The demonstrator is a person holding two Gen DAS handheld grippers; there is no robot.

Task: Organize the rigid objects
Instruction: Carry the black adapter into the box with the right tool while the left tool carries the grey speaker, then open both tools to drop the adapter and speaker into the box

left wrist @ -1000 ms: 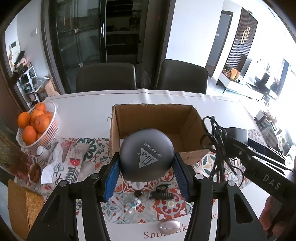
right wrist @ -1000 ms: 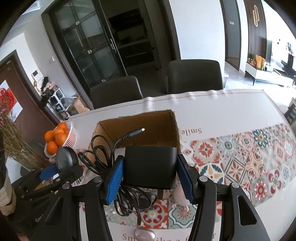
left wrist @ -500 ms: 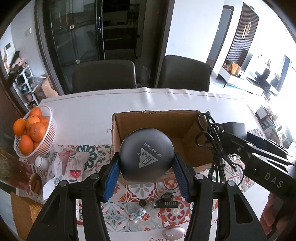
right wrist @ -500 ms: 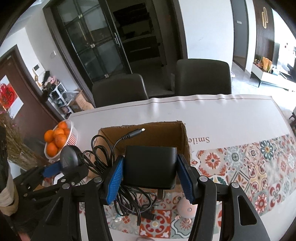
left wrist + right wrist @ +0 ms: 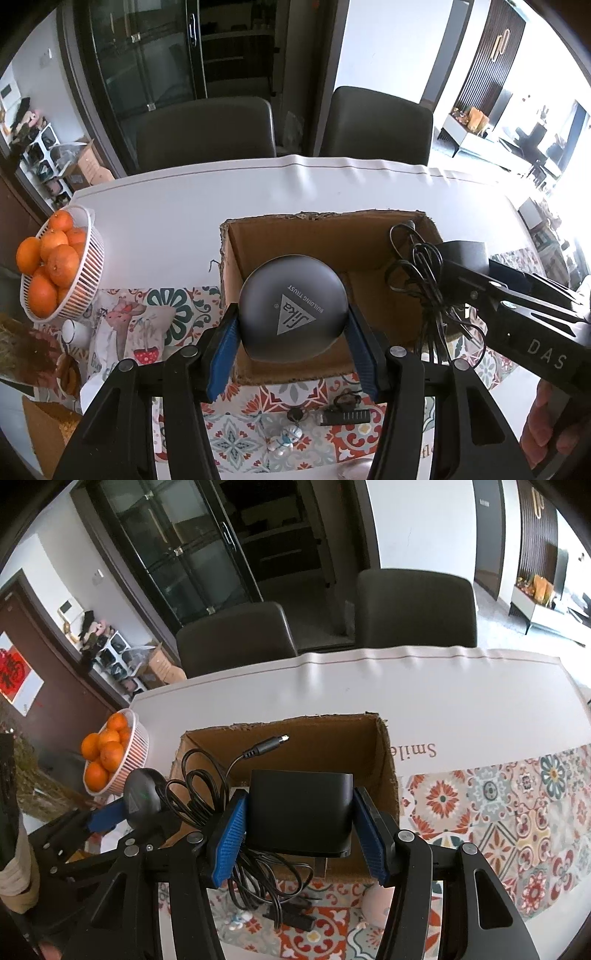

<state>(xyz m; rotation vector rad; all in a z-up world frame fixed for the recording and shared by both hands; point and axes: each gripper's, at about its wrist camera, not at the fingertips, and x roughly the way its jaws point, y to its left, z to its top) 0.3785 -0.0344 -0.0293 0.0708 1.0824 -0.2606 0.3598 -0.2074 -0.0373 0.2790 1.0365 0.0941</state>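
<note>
My left gripper [image 5: 293, 349] is shut on a round dark grey Sika case [image 5: 293, 308] and holds it above the near-left part of the open cardboard box [image 5: 258, 243]. My right gripper [image 5: 300, 838] is shut on a black power adapter [image 5: 300, 814] whose black cable [image 5: 199, 794] hangs in loops to its left, above the box [image 5: 384, 753]. The adapter also shows in the left wrist view [image 5: 465, 253] at the box's right rim, and the grey case in the right wrist view [image 5: 142, 797] at the left.
A white basket of oranges [image 5: 79, 295] stands left of the box. Small items lie on the patterned mat in front of the box: a key [image 5: 295, 415], a black stick [image 5: 345, 417], a small figure [image 5: 282, 441], a pink egg-shaped thing [image 5: 376, 901]. Two chairs [image 5: 207, 129] stand behind the table.
Both grippers have moved forward and up with their loads, so the box sits lower and closer under them. Both grips are unchanged.
</note>
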